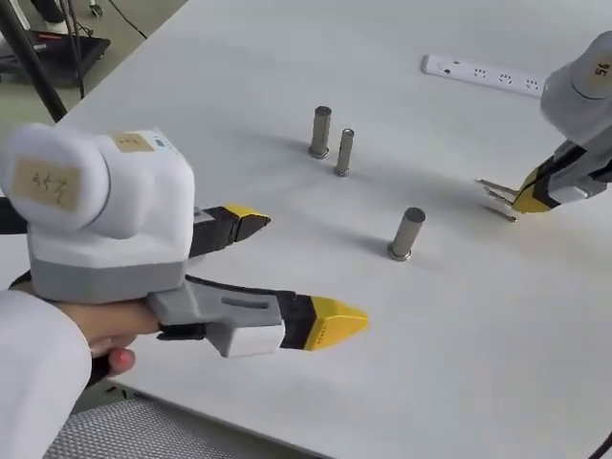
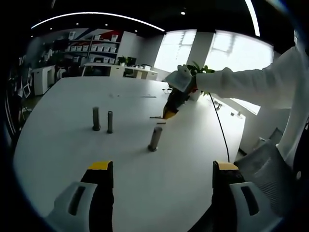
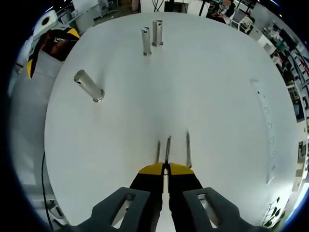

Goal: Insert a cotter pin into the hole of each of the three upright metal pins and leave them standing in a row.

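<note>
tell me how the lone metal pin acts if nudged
The lone metal pin stands tall on a small base, so a nudge would probably tip it. Being round, it would likely roll on the smooth table. Looks solid, so probably stiff.

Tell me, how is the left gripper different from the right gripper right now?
The left gripper is wide open and holds nothing; the right gripper is shut on a thin cotter pin. The left gripper hangs over the near side of the table, while the right gripper's tips are low at the table's far side, beside two more cotter pins. Both have yellow tips and grey bodies.
</note>
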A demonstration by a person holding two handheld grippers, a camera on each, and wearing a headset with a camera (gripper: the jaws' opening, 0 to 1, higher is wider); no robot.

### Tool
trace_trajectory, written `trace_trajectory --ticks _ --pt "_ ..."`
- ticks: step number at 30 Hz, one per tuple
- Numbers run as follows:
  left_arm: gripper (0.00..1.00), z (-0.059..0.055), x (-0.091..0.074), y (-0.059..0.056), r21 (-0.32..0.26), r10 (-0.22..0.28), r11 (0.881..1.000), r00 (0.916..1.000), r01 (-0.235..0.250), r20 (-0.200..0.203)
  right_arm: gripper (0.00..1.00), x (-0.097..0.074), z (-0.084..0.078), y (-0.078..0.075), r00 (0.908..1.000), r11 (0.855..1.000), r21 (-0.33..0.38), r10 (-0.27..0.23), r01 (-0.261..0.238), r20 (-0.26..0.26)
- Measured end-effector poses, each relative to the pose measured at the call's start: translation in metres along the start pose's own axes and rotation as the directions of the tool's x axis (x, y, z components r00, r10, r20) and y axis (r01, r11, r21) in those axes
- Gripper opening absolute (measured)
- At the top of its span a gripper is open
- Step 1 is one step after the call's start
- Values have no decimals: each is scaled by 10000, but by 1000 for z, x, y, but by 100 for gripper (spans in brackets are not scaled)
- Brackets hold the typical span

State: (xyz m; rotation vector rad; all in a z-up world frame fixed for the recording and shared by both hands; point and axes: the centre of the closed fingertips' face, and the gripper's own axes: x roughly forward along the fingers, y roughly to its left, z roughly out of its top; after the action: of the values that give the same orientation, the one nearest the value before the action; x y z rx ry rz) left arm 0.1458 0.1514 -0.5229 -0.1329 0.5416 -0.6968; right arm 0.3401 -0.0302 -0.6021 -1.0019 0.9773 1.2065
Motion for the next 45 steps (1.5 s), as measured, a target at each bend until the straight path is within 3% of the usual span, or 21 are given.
trace_trajectory --ticks 2,5,10,13,15,19,22,26,28,30,35,39,40,44,45 --pt "81 4 0 1 -125 -69 9999 9999 70 86 0 -6 3 1 9998 9992 -350 -167 171 113" --pt "80 10 3 2 -226 -145 9996 9997 149 191 0 -15 14 10 9966 9934 -1128 -128 220 817" --pt "71 24 11 1 -348 -423 9984 9983 437 397 0 -29 19 24 9911 9869 -1471 -486 668 1243" --pt "68 34 20 -4 -452 -707 9963 9965 728 451 0 -40 30 29 9745 9866 -1246 -775 1054 2107" --pt "65 40 24 -7 -514 -901 9944 9946 927 515 0 -48 33 34 9679 9828 -1304 -983 1310 2314" --pt "58 55 34 -11 -793 -1171 9893 9904 1228 736 0 -69 50 48 9355 9672 -1469 -1519 2071 3190" --pt "51 63 40 -16 -1019 -1420 9833 9861 1506 868 0 -76 51 58 9285 9575 -1651 -1727 2366 3288" --pt "48 73 51 -23 -1413 -1828 9706 9785 1951 954 0 -87 60 76 9107 9402 -1974 -1921 2776 3657" --pt "44 76 56 -27 -1529 -2006 9651 9755 2126 900 0 -94 68 83 8927 9328 -1958 -2053 3026 4012" --pt "42 78 59 -29 -1726 -2170 9581 9725 2287 842 0 -102 77 93 8812 9284 -2023 -2027 3116 4271" --pt "35 86 67 -42 -2390 -2809 9276 9579 2870 599 0 -118 99 112 8591 8996 -2590 -2004 3518 4710" --pt "29 91 71 -49 -2507 -3077 9177 9506 3080 414 0 -124 108 124 8549 8913 -2837 -1848 3535 4848" --pt "28 93 72 -52 -2693 -3201 9085 9464 3196 432 0 -125 110 127 8582 8888 -2945 -1797 3512 4809" --pt "20 99 72 -62 -3198 -3556 8799 9335 3513 470 0 -130 112 131 8540 8778 -3095 -1843 3657 4866" --pt "19 99 73 -62 -3240 -3570 8783 9330 3517 452 0 -131 113 131 8519 8733 -3128 -1895 3735 4882"
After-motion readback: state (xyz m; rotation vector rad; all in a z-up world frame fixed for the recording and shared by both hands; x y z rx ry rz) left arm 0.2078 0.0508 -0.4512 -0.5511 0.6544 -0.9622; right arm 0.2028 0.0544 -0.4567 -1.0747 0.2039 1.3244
